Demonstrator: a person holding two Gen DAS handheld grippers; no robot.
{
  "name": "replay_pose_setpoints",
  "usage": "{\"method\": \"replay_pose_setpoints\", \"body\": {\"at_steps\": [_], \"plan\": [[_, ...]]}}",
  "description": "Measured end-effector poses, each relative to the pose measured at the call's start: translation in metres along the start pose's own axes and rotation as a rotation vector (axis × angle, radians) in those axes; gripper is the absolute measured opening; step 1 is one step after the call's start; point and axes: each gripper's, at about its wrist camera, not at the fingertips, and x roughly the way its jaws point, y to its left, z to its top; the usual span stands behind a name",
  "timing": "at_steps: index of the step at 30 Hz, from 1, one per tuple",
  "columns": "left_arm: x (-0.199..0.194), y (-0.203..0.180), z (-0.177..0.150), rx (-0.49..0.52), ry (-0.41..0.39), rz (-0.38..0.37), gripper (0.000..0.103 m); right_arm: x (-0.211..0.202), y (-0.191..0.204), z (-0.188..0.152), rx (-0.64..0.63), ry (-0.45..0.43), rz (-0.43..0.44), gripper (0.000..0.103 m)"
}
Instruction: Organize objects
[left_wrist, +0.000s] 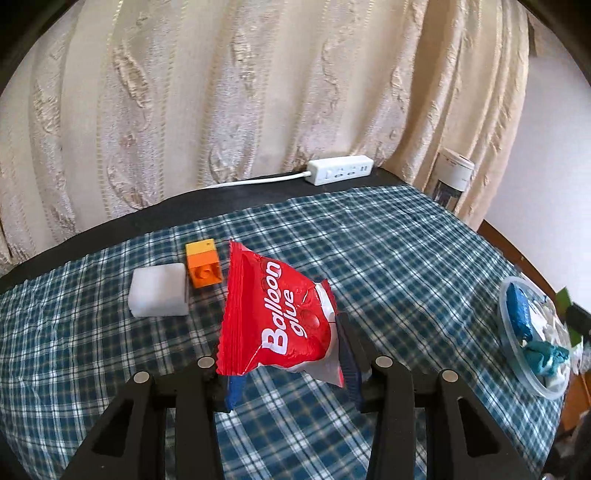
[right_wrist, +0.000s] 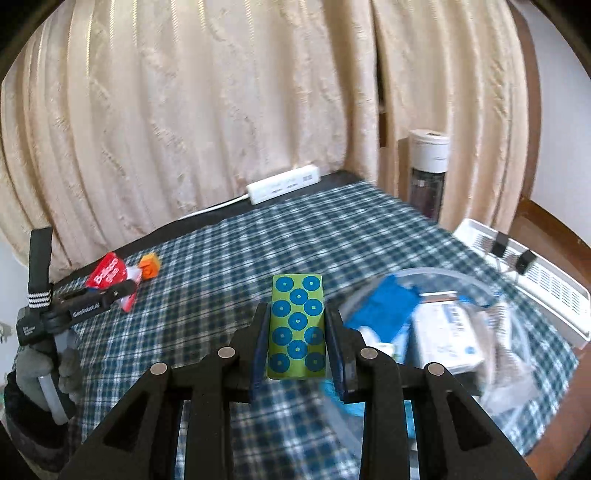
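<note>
My left gripper (left_wrist: 286, 354) is shut on a red "Balloon glue" packet (left_wrist: 275, 317), held above the checked cloth. Just beyond it on the cloth lie a white cube (left_wrist: 159, 290) and an orange block (left_wrist: 203, 267), side by side. My right gripper (right_wrist: 297, 339) is shut on a green block with blue dots (right_wrist: 297, 326), lifted over the cloth beside a clear round container (right_wrist: 461, 332). The right wrist view also shows the left gripper (right_wrist: 125, 291) at far left with the red packet (right_wrist: 107, 277) in it, near the orange block (right_wrist: 149, 267).
The clear container (left_wrist: 532, 339) holds blue-wrapped items and a white box. A white power strip (left_wrist: 341, 169) lies at the table's far edge before the curtain. A white-topped bottle (right_wrist: 428, 170) and a white slatted basket (right_wrist: 528, 273) stand to the right. A gloved hand (right_wrist: 40, 373) holds the left tool.
</note>
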Motion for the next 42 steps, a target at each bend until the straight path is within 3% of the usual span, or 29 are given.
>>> {"method": "replay_pose_setpoints", "body": {"at_steps": [9, 19, 37, 42], "plan": [[0.0, -0.013, -0.002, 0.042, 0.003, -0.021, 0.045, -0.032, -0.061, -0.01, 0.087, -0.022, -0.098, 0.03], [-0.013, -0.009, 0.008, 0.011, -0.023, 0.022, 0.045, -0.038, -0.134, -0.031, 0.217, 0.004, -0.174, 0.03], [-0.016, -0.066, 0.002, 0.073, -0.002, -0.03, 0.045, -0.015, -0.161, -0.049, 0.299, 0.035, -0.112, 0.032], [-0.018, -0.083, 0.002, 0.096, 0.0, -0.046, 0.045, -0.019, -0.16, -0.049, 0.3, 0.029, -0.093, 0.038]]}}
